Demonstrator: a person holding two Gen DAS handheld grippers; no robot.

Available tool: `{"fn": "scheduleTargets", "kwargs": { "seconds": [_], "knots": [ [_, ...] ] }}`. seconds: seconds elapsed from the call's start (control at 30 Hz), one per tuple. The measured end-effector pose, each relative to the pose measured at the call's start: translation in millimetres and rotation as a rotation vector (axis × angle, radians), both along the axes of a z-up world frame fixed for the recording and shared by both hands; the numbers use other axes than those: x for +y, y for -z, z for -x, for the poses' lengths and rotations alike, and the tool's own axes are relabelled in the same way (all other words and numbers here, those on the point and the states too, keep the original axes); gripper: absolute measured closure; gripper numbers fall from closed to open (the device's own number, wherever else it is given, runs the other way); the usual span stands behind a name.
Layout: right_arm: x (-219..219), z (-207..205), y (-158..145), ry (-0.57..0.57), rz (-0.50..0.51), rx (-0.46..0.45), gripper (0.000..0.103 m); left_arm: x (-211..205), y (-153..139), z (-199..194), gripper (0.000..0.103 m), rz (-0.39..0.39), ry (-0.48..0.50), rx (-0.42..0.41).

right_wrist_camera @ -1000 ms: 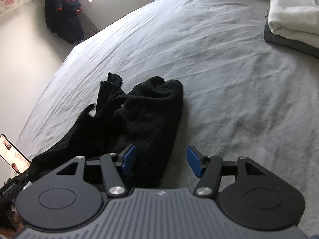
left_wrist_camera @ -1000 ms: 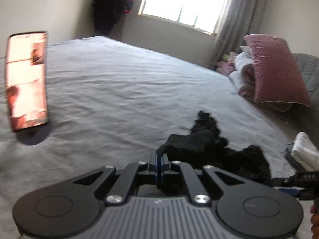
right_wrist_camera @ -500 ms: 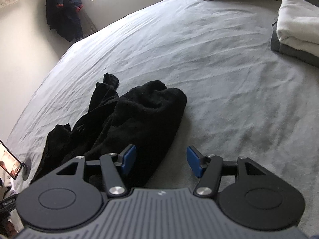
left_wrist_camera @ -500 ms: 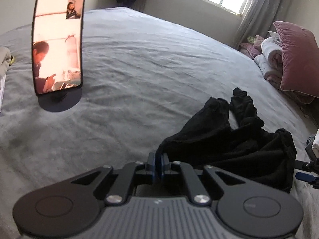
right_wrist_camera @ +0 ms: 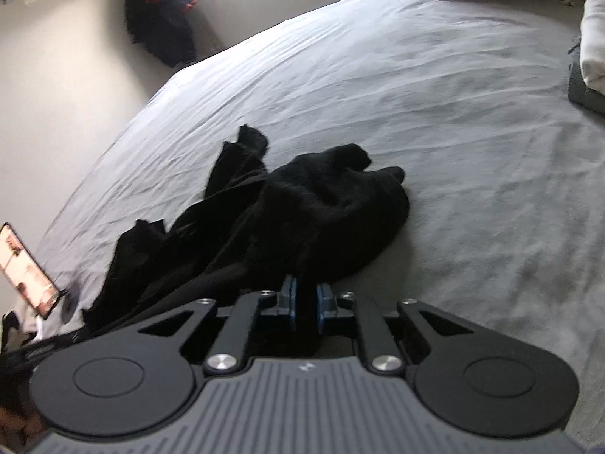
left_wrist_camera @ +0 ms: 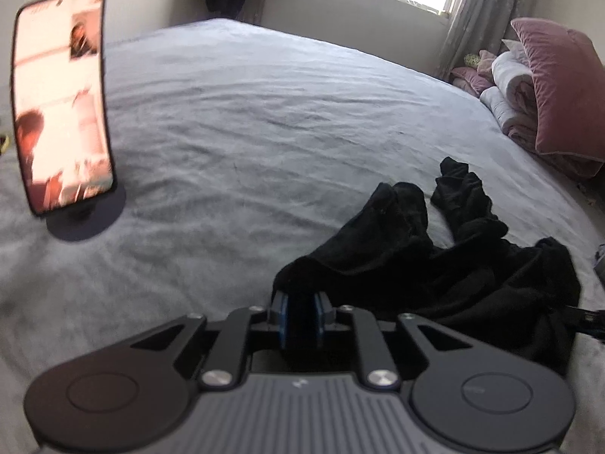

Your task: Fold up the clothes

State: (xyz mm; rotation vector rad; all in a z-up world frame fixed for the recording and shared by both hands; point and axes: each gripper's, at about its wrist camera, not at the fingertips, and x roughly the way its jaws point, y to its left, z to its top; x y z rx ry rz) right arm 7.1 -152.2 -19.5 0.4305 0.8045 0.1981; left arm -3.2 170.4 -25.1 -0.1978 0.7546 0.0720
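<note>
A crumpled black garment [left_wrist_camera: 435,265] lies on the grey bed sheet [left_wrist_camera: 264,132]; it also shows in the right wrist view [right_wrist_camera: 302,219]. My left gripper [left_wrist_camera: 301,317] is shut on the garment's near left edge, with black cloth between its blue pads. My right gripper [right_wrist_camera: 306,302] is shut on the garment's near right edge, its blue pads close together with cloth between them. The garment's far ends lie bunched and loose on the sheet.
A phone on a round stand [left_wrist_camera: 64,106] stands on the bed at the left, its screen lit. A pink pillow and rolled bedding [left_wrist_camera: 548,87] lie at the far right. Folded white and grey clothes [right_wrist_camera: 590,53] sit at the right. A dark jacket [right_wrist_camera: 162,11] hangs on the wall.
My right gripper was open beside the garment and has shut on its near edge. My left gripper has stayed shut on the cloth while its view shifted slightly.
</note>
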Motion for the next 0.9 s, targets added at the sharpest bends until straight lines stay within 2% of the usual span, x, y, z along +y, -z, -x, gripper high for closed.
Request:
{"fn": "scheduleTargets", "kwargs": {
  "seconds": [0.23,0.37,0.53,0.73,0.9],
  "knots": [
    [-2.8,18.6,-15.8,-0.08,-0.047,0.004,0.094,-6.4,0.0,-10.0,0.088,-0.052,0.006,-0.002],
    [-1.8,35.7,-23.3,-0.146,-0.022,-0.004,0.094,-7.4,0.1,-11.9,0.088,-0.05,-0.005,0.006],
    [-4.3,53.8,-21.9,-0.205,-0.043,0.043,0.094,-11.5,-2.1,-11.7,0.086,-0.051,-0.02,0.013],
    [-6.5,70.8,-18.9,-0.287,-0.116,0.132,0.095,-8.8,-5.3,-16.5,0.072,0.041,-0.045,0.028],
    [-1.3,78.1,-15.5,-0.332,-0.096,0.167,0.095,-16.1,-7.3,-22.8,0.066,0.04,-0.057,0.027]
  ]
}}
